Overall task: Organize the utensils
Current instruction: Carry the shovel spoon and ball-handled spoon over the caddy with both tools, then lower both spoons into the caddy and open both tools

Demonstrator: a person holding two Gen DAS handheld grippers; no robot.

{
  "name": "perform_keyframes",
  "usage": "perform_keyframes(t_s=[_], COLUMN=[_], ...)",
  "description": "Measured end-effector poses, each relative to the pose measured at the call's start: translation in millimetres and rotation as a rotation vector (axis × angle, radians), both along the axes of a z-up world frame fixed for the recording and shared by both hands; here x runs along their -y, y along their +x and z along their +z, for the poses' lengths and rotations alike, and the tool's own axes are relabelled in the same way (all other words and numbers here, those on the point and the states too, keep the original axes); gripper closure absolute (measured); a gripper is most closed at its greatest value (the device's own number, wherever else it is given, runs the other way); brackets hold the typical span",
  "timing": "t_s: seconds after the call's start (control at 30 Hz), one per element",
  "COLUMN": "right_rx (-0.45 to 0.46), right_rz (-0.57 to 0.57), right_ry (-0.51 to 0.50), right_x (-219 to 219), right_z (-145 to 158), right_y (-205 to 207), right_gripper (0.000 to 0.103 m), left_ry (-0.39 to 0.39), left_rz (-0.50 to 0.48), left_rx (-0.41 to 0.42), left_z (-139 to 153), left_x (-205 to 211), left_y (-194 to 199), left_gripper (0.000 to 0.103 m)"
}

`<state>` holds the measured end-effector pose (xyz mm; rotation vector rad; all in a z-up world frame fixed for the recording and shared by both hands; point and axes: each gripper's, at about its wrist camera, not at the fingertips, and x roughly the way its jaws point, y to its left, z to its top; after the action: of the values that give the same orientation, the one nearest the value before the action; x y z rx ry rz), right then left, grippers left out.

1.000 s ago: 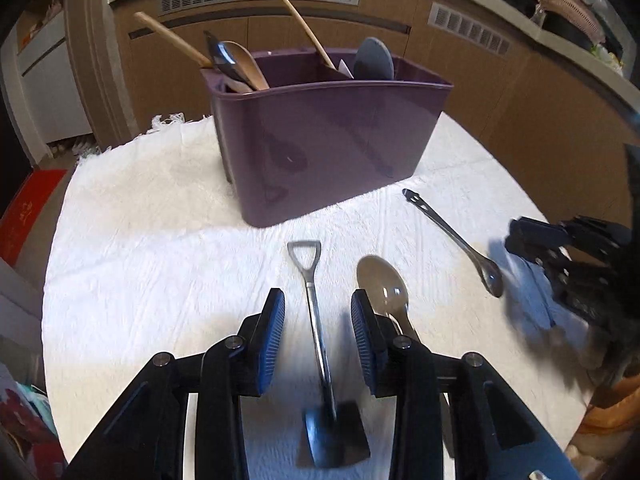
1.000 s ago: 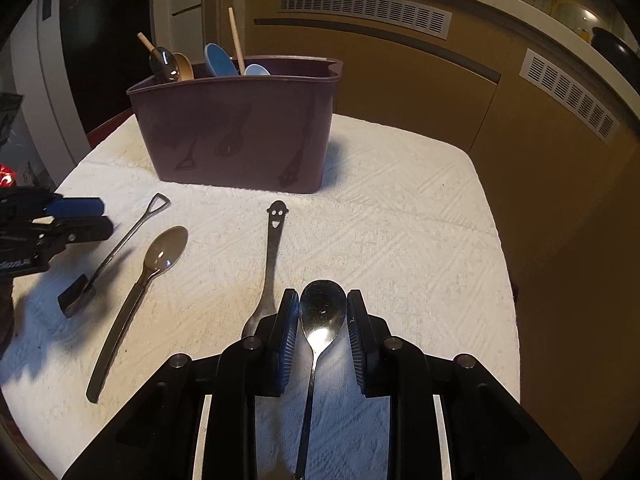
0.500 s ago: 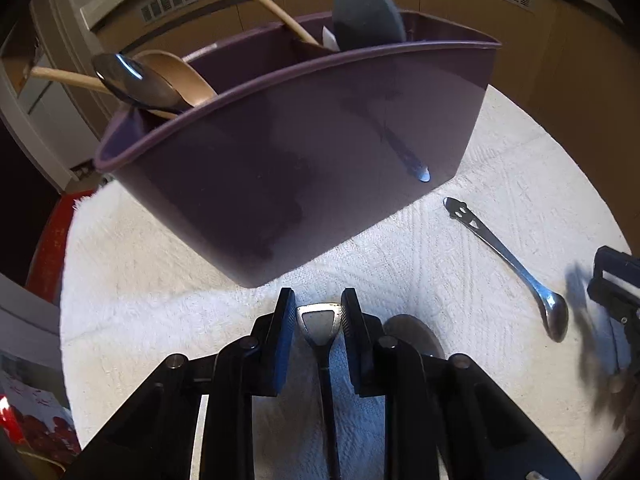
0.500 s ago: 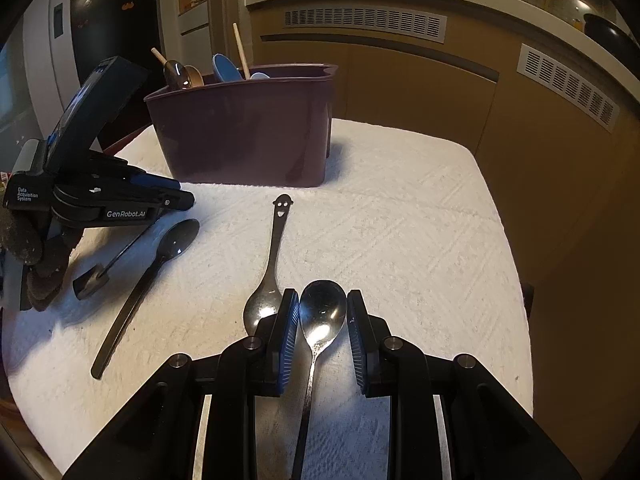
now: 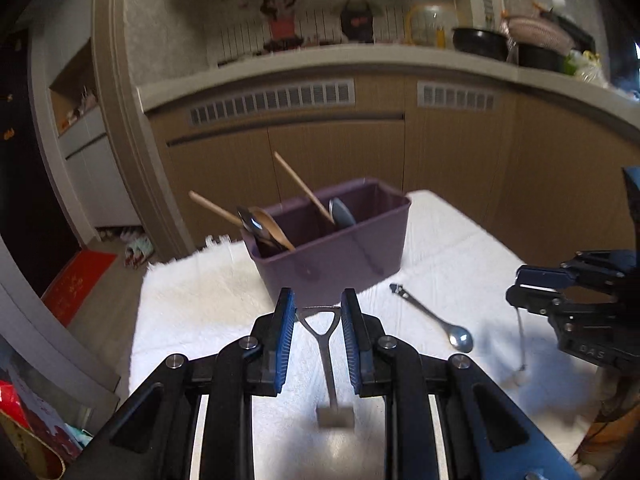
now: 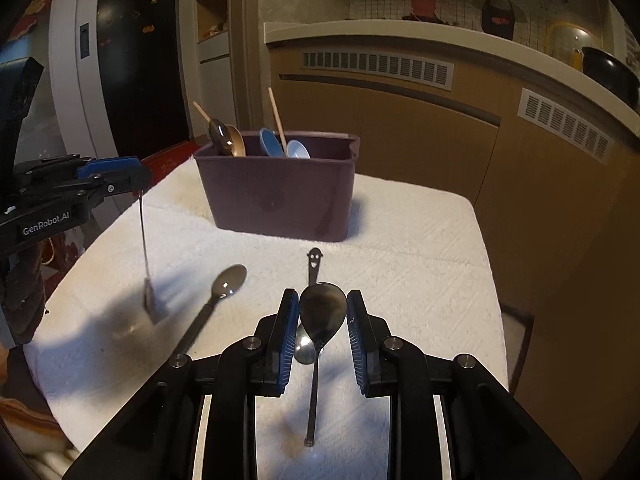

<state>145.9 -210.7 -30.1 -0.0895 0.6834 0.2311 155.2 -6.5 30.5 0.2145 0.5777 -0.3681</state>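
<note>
My left gripper point(image 5: 317, 304) is shut on the triangular handle of a small shovel-shaped spoon point(image 5: 327, 354), which hangs blade down above the white cloth; the right wrist view shows it dangling point(image 6: 145, 252). My right gripper point(image 6: 323, 304) is shut on the bowl of a metal spoon point(image 6: 322, 312), lifted with its handle hanging down. The purple utensil caddy point(image 5: 340, 248) stands ahead on the table, also in the right wrist view point(image 6: 280, 196), holding wooden and blue utensils. A smiley-handled spoon point(image 5: 432, 318) and a dark-handled spoon point(image 6: 216, 300) lie on the cloth.
The table is covered by a white cloth point(image 6: 420, 260) with edges close on both sides. Wooden kitchen cabinets point(image 5: 360, 148) stand behind the table. A red mat point(image 5: 76, 280) lies on the floor to the left.
Both grippers have risen off the cloth with their utensils. The left gripper pulled back and up from the caddy, and the shovel spoon now hangs free. The right spoon is lifted too.
</note>
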Motion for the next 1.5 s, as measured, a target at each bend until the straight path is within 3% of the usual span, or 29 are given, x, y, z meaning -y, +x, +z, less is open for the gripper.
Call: perform_keyframes(t_s=[0.2, 0.43, 0.77, 1.0, 1.17, 1.5], right_rx=[0.072, 0.111, 0.204, 0.248, 0.202, 0.009], right_rz=[0.039, 0.083, 0.09, 0.064, 0.059, 0.065], right_ry=[-0.03, -0.001, -0.02, -0.069, -0.08, -0.082], right_x=[-19.5, -30.8, -33.7, -40.4, -45.2, -49.7], right_z=[29.0, 67.9, 148.5, 181.6, 175.9, 95.8], right_y=[-15.1, 2.6, 49.1, 99.8, 137.2, 196.7], right_gripper=[0.078, 0.078, 0.078, 0.078, 0.078, 0.078], left_ry=[-0.04, -0.065, -0.088, -0.101, -0.095, -0.093], left_rz=[-0.009, -0.005, 0.012, 0.023, 0.014, 0.038], left_rx=[0.066, 0.13, 0.288, 0.314, 0.257, 0.076], left_z=[22.6, 46.3, 116.2, 141.7, 129.3, 55.6], left_x=[-7.8, -10.7, -2.1, 7.2, 17.1, 15.7], left_y=[-15.7, -13.6, 25.3, 67.9, 99.2, 152.0], left_gripper=[0.082, 0.082, 0.082, 0.082, 0.082, 0.082])
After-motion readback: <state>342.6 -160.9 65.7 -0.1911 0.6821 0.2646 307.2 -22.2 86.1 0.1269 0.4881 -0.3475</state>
